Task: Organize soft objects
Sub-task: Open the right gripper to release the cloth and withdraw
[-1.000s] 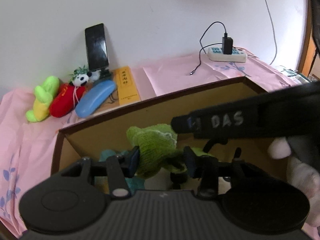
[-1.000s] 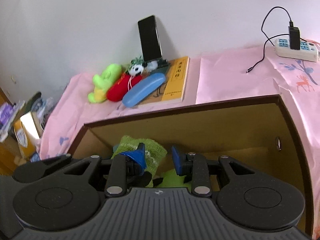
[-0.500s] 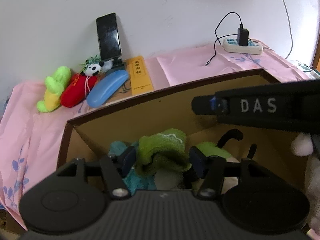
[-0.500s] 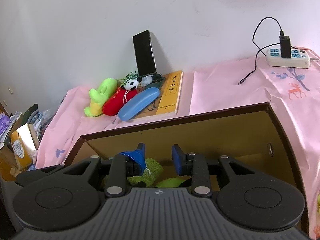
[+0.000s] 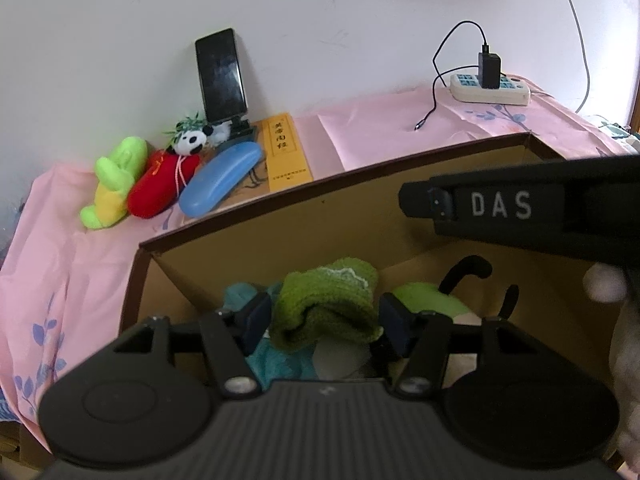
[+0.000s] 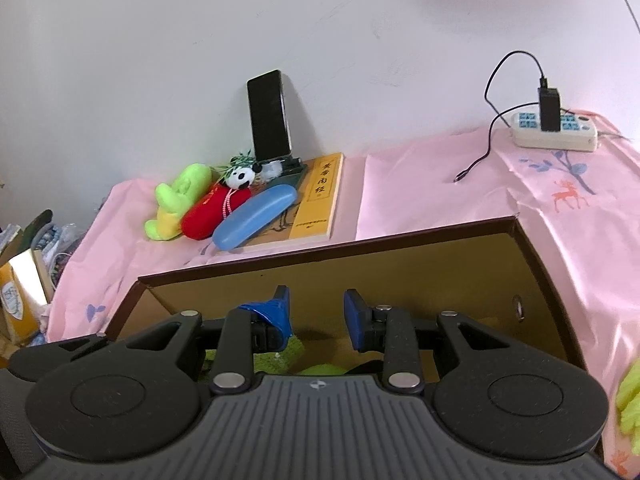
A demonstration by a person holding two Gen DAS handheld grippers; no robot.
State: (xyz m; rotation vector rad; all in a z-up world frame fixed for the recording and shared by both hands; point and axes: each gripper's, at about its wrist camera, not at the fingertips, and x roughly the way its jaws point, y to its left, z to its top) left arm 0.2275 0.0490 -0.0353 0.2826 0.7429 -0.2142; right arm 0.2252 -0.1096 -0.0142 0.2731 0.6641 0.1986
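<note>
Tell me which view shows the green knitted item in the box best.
The left wrist view: the green knitted item lies in full sight between the left gripper pads inside the cardboard box. The right wrist view shows only a green sliver behind its own gripper.

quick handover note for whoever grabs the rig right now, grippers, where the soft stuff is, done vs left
Left gripper: open over the cardboard box, green knit piece between its pads, which look clear of it.
Right gripper: open, empty, above the same box.
Done: knit piece, a teal cloth and a light green plush are in the box.
Left: green-yellow plush, red plush and panda lie outside by the wall.
</note>
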